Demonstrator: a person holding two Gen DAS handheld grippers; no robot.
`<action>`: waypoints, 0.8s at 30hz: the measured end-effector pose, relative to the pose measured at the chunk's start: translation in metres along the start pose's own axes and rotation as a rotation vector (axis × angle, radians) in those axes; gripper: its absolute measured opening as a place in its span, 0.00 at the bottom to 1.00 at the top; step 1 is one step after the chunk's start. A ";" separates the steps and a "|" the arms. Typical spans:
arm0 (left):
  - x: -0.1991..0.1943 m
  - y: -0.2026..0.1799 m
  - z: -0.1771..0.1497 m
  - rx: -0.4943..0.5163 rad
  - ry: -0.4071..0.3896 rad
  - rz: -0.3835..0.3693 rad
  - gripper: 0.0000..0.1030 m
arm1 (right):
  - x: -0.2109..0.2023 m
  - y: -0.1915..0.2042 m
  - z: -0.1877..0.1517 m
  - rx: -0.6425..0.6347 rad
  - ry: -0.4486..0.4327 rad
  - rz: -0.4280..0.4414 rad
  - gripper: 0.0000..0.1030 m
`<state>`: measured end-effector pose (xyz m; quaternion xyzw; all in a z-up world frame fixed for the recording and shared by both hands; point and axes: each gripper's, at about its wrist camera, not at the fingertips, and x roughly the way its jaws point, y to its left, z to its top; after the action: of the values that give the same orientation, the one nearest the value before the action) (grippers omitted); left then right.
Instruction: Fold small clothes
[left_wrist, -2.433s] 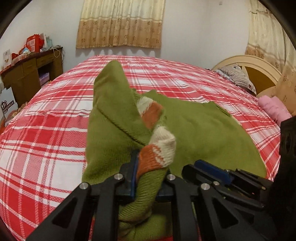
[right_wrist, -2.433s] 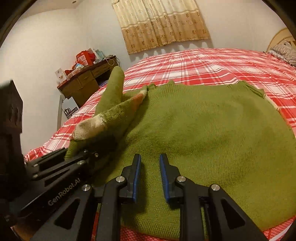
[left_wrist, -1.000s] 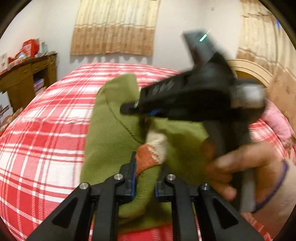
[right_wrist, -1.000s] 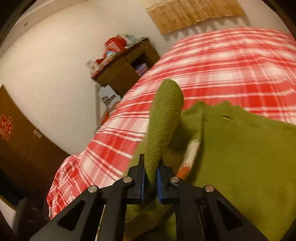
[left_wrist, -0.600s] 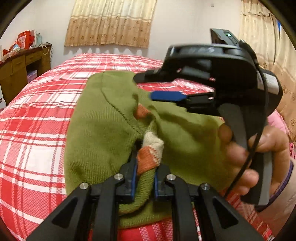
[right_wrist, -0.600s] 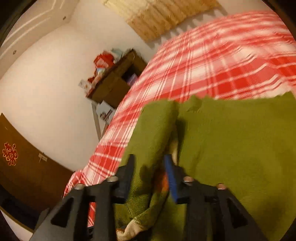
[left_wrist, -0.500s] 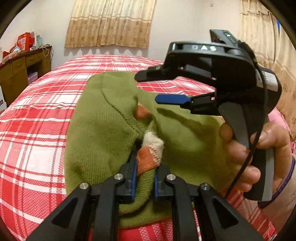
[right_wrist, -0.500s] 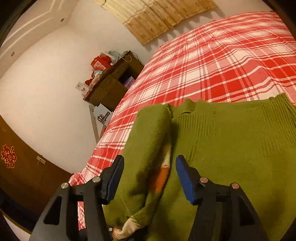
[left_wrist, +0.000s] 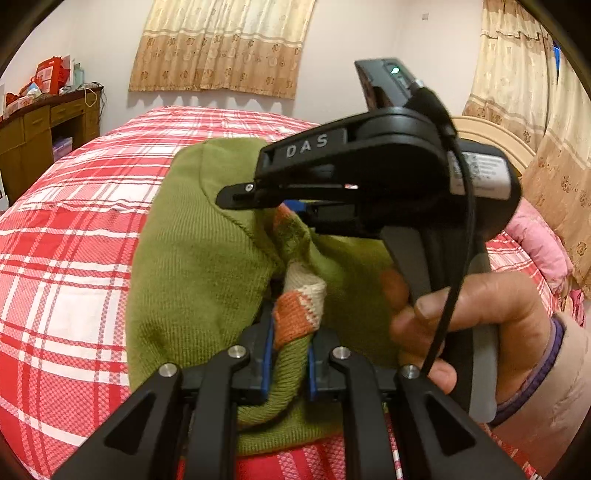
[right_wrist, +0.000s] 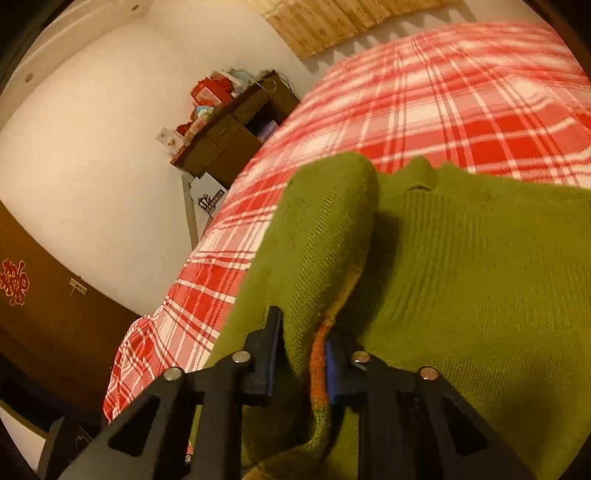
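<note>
A small green knit sweater (left_wrist: 195, 266) lies on the red plaid bed (left_wrist: 66, 229); it also shows in the right wrist view (right_wrist: 480, 280). Its sleeve has an orange and cream striped cuff (left_wrist: 299, 310). My left gripper (left_wrist: 289, 360) is shut on that sleeve just below the cuff. My right gripper (right_wrist: 301, 350) reaches over the sleeve from the right, and its body (left_wrist: 369, 177) fills the left wrist view. Its jaws straddle the folded sleeve (right_wrist: 325, 236) with a gap still between them.
A wooden desk (left_wrist: 33, 133) with red boxes stands left of the bed, also in the right wrist view (right_wrist: 229, 136). A pink pillow (left_wrist: 535, 243) and the headboard (left_wrist: 495, 136) are at the right. Curtains (left_wrist: 221, 44) hang on the far wall.
My right gripper let go of the sleeve, opened wide, then came back down over it and has narrowed around it. My left gripper has kept its hold on the cuff end.
</note>
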<state>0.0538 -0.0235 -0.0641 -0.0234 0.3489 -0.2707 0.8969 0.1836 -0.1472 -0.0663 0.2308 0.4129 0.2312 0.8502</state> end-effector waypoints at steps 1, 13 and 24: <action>0.000 0.000 0.002 0.000 0.004 0.002 0.14 | -0.002 0.003 0.000 -0.013 -0.006 -0.007 0.16; -0.022 -0.051 0.019 0.128 -0.066 -0.055 0.11 | -0.070 0.017 0.016 -0.092 -0.075 -0.050 0.15; 0.001 -0.126 0.029 0.260 -0.050 -0.177 0.11 | -0.142 -0.039 0.016 -0.092 -0.075 -0.200 0.15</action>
<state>0.0134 -0.1358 -0.0134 0.0554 0.2852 -0.3908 0.8734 0.1263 -0.2639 0.0047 0.1576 0.3909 0.1551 0.8935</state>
